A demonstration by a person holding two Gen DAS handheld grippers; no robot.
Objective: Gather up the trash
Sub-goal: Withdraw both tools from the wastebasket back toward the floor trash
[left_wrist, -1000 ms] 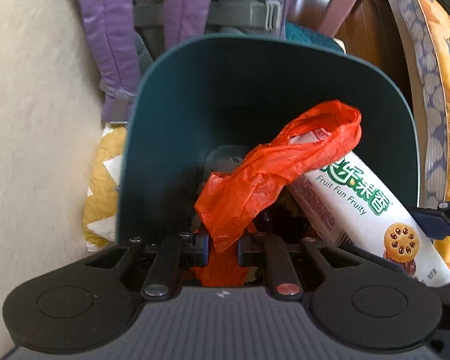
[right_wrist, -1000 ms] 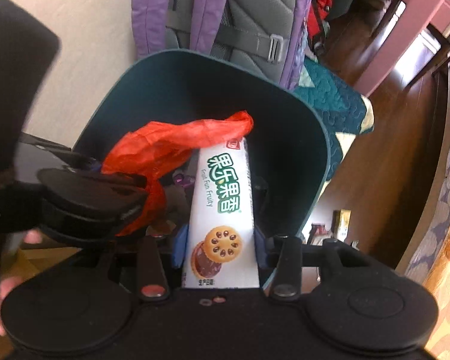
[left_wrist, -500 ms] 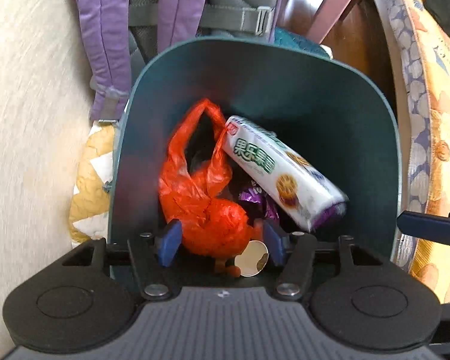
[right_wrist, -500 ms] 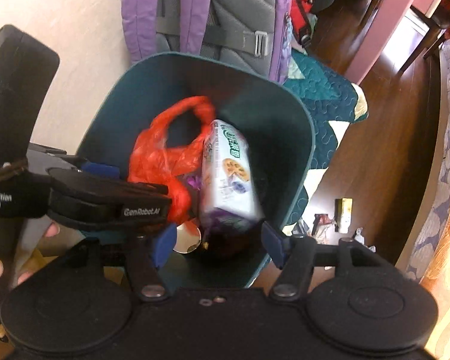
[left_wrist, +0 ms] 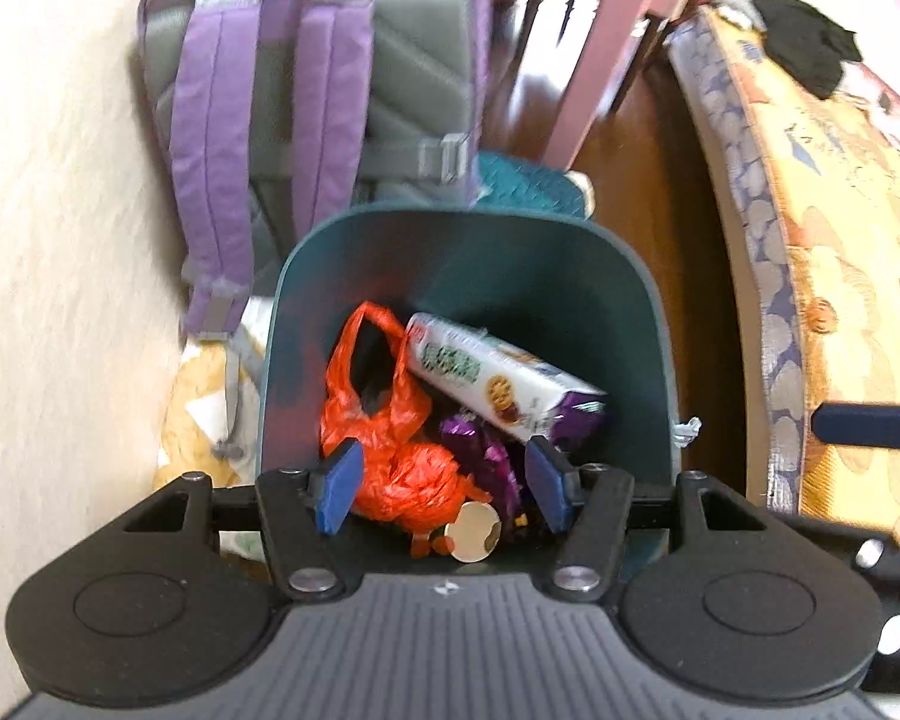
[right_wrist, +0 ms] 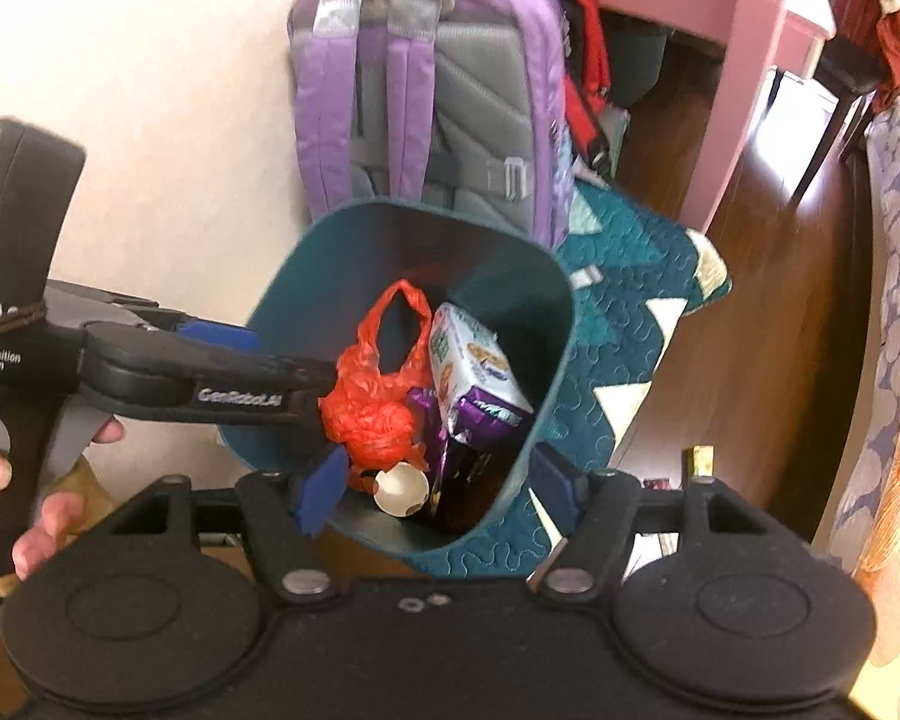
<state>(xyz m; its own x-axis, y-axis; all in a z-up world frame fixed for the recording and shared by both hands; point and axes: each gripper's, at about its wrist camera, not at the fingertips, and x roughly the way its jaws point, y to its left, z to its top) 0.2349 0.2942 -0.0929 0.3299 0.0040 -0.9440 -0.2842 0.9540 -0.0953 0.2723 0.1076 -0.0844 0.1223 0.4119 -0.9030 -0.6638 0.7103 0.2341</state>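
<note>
A dark wooden floor (right_wrist: 768,324) fills the right of the right wrist view. On it, centre frame, stands 1 teal bin (right_wrist: 510,276) partly over a teal quilted mat (right_wrist: 618,360). A purple backpack (right_wrist: 426,96) stands behind it, upper centre. Small scraps (right_wrist: 703,459) lie at lower right.

The left gripper (left_wrist: 441,489) points steeply down, its jaws apart and holding nothing. The right gripper (right_wrist: 435,489) points steeply down too, its jaws opening with nothing pressed between the pads. In the right wrist view the left gripper reaches in from the left edge, a hand (right_wrist: 24,480) wrapped round its handle.
</note>
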